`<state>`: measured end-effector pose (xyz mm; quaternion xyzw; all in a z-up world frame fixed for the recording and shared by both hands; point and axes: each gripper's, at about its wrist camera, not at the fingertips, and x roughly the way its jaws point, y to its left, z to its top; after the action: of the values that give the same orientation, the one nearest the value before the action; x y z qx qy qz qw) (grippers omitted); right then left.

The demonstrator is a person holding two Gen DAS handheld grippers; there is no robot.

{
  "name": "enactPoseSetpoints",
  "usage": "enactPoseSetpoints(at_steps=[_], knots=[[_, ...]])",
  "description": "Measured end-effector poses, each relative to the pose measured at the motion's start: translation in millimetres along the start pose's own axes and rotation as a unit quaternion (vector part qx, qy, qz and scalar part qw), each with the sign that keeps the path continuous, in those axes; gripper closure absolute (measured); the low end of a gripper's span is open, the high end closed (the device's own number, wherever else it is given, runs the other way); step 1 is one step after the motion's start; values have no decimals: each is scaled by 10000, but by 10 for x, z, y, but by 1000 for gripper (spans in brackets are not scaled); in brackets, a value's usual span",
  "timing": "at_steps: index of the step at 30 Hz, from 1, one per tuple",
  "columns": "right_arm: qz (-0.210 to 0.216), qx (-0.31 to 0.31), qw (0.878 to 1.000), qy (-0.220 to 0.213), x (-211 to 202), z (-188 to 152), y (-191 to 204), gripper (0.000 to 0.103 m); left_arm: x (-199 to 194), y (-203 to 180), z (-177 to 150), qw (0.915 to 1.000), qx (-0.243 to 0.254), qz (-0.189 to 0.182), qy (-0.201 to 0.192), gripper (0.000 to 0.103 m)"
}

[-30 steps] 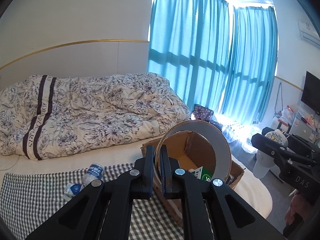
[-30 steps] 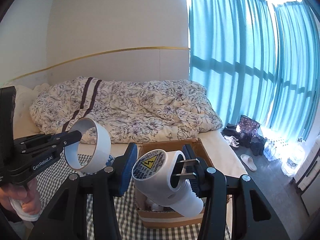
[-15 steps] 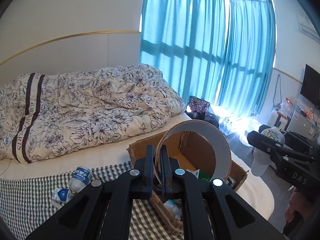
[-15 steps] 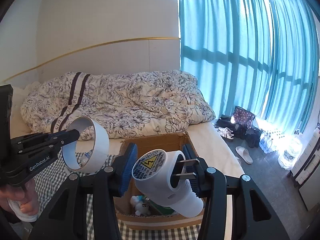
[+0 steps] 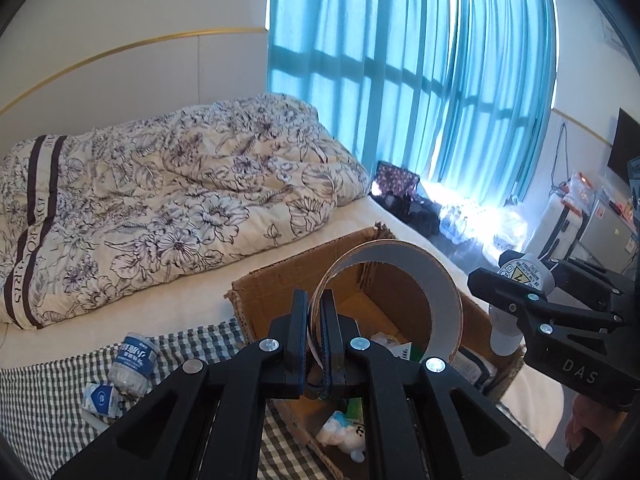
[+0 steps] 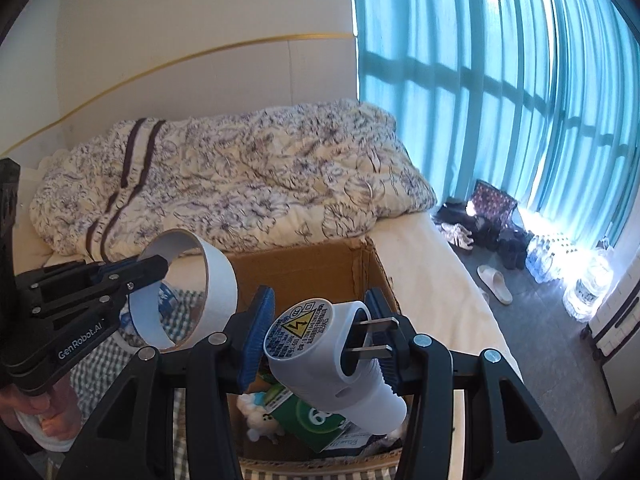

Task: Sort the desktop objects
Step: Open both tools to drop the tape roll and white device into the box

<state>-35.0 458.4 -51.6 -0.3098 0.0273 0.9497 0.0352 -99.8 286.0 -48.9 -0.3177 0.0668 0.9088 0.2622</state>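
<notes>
Left gripper (image 5: 314,334): clamped tight on the wall of a tape roll (image 5: 404,276), which stands on edge above the cardboard box (image 5: 280,280).
Right gripper (image 6: 322,338): jaws part-way apart, pressed on a white plug adapter (image 6: 320,356) (prongs facing right), above the box's near edge.
Box: on the bed (image 5: 160,312), at the checked cloth's (image 5: 40,392) right edge; holds a green carton (image 6: 308,416) and a small white toy (image 6: 256,416).
Cloth: a crushed bottle (image 5: 134,362) and a small packet (image 5: 100,398) lie near its far edge.
</notes>
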Motion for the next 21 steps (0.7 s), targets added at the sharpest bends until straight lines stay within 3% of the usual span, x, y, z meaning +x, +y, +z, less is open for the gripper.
enactPoseSetpoints(at_steps=[21], knots=[[122,62,9941,1076,836,-173,-248,56,877,-161,-145,9960,134,-128,871,97]])
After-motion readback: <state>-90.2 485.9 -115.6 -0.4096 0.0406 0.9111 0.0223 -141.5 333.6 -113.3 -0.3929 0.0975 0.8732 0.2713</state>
